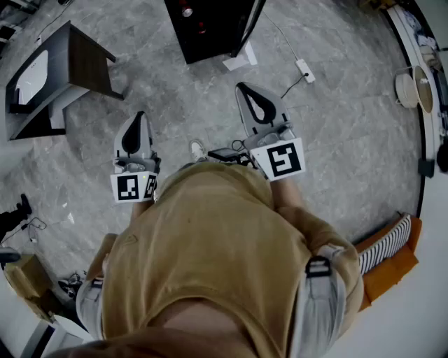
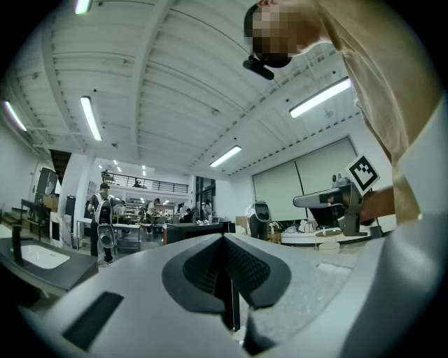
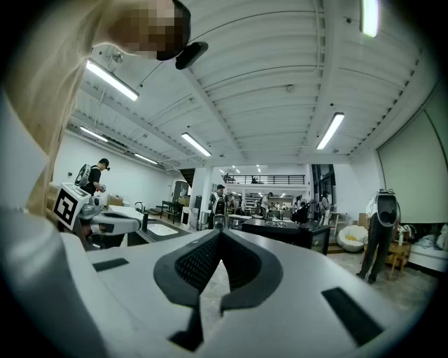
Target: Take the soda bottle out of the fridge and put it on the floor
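A low black fridge (image 1: pixel 210 28) stands on the grey floor ahead of me, its door (image 1: pixel 248 24) swung open to the right. Inside it I see small red shapes (image 1: pixel 186 11), too small to tell as a soda bottle. My left gripper (image 1: pixel 140 116) is held level over the floor, well short of the fridge, its jaws shut on nothing. My right gripper (image 1: pixel 242 87) reaches further forward, just short of the open door, and is also shut and empty. The left gripper view shows its own closed tips (image 2: pixel 224 238) and the right gripper (image 2: pixel 329 200) beside it. The right gripper view shows closed tips (image 3: pixel 220 235).
A dark sink cabinet (image 1: pixel 52 77) stands at the left. A white sheet (image 1: pixel 238 61) and a power strip (image 1: pixel 304 70) with its cable lie by the fridge. An orange seat with a striped cushion (image 1: pixel 388 248) is at the right. People stand far off (image 2: pixel 103 217).
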Available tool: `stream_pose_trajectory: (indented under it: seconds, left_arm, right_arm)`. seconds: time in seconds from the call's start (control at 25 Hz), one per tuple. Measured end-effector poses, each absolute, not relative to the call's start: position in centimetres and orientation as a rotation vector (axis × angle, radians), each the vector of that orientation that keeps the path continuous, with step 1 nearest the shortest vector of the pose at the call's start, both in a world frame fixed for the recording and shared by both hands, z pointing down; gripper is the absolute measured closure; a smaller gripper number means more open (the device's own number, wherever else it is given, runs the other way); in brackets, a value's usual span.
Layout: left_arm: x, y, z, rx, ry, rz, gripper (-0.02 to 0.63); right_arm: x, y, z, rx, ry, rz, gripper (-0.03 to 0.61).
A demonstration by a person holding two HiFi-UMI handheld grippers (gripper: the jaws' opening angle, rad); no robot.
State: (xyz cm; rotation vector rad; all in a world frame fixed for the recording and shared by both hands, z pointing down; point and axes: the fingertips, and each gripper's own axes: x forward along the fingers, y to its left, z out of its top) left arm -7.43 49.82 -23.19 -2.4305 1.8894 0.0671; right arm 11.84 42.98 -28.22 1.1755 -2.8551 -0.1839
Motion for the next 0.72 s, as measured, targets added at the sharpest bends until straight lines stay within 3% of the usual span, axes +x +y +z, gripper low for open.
stream_pose_trajectory:
  seconds: [0.72]
  left_arm:
    - [-9.6, 46.5, -21.7, -2.465, 1.857, 0.070, 0.612]
  right_arm:
    - [10.7, 41.7, -27.8, 1.171, -2.850, -0.188, 0.577]
